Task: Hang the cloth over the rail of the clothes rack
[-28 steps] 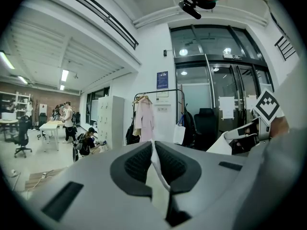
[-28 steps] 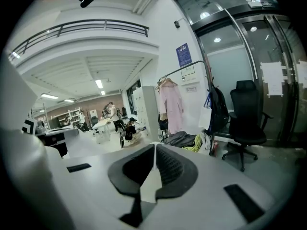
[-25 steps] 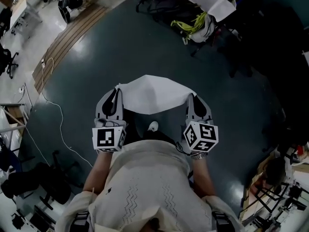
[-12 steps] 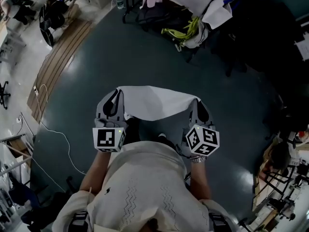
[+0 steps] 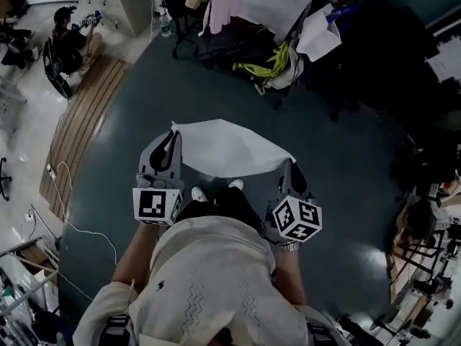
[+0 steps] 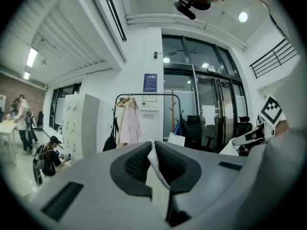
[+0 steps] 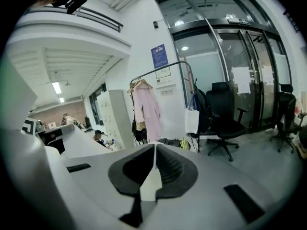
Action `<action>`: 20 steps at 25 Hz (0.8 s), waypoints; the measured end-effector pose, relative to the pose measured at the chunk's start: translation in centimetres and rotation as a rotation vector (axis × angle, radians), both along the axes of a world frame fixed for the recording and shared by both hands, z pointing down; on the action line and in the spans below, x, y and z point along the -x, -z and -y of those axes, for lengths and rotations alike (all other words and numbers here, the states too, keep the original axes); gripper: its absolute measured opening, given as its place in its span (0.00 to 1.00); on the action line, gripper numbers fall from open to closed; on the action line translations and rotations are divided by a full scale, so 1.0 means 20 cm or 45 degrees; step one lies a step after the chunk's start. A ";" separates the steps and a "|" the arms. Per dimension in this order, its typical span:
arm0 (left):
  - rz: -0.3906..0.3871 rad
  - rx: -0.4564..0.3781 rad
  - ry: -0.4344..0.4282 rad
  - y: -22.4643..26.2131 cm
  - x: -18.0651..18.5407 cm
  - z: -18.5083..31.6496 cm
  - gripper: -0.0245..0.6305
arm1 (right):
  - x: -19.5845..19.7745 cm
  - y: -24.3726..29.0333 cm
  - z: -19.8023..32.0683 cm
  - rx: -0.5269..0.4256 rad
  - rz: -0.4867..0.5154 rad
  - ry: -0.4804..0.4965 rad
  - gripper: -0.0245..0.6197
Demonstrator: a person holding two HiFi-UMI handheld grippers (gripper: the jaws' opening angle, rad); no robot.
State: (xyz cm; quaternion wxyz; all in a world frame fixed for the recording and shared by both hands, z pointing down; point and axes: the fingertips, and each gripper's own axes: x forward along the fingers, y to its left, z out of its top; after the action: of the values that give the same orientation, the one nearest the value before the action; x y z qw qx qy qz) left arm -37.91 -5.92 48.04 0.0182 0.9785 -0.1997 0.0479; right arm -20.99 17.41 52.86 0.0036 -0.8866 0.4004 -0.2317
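I hold the cloth (image 5: pixel 229 148) spread above the floor (image 5: pixel 346 193) between my two tools. My left tool (image 5: pixel 171 137) is clamped on its corner at 9 o'clock, and my right tool (image 5: pixel 289 166) is clamped on its corner at 3 o'clock. The clothes rack (image 7: pixel 160 71) stands at 12 o'clock, well apart from the cloth, with a pink coat (image 7: pixel 146 111) hanging from its rail.

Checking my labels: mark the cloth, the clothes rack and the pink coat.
cloth (image 5: pixel 230 148), head view, middle of the white sheet.
clothes rack (image 6: pixel 144 94), left gripper view, its top rail.
pink coat (image 7: pixel 146 111), right gripper view, its front.
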 end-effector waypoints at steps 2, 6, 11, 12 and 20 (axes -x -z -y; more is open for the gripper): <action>0.001 0.030 0.006 -0.02 -0.03 0.07 0.08 | -0.04 0.02 0.06 -0.013 -0.015 -0.017 0.08; 0.030 0.087 0.010 -0.08 -0.09 0.17 0.08 | -0.13 -0.01 0.16 -0.023 -0.001 -0.051 0.08; 0.094 0.079 0.026 -0.15 -0.25 0.31 0.08 | -0.38 -0.15 0.32 0.014 0.077 -0.065 0.08; 0.107 0.080 0.033 -0.17 -0.29 0.35 0.08 | -0.44 -0.17 0.36 0.015 0.094 -0.072 0.08; 0.157 0.126 0.007 -0.25 -0.76 0.69 0.08 | -0.89 -0.24 0.75 0.030 0.133 -0.062 0.08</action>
State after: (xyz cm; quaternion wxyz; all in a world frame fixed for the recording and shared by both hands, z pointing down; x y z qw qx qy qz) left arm -22.81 -19.82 53.11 0.0545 0.9710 -0.2007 0.1178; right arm -3.10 2.46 57.62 0.0198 -0.8828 0.3752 -0.2820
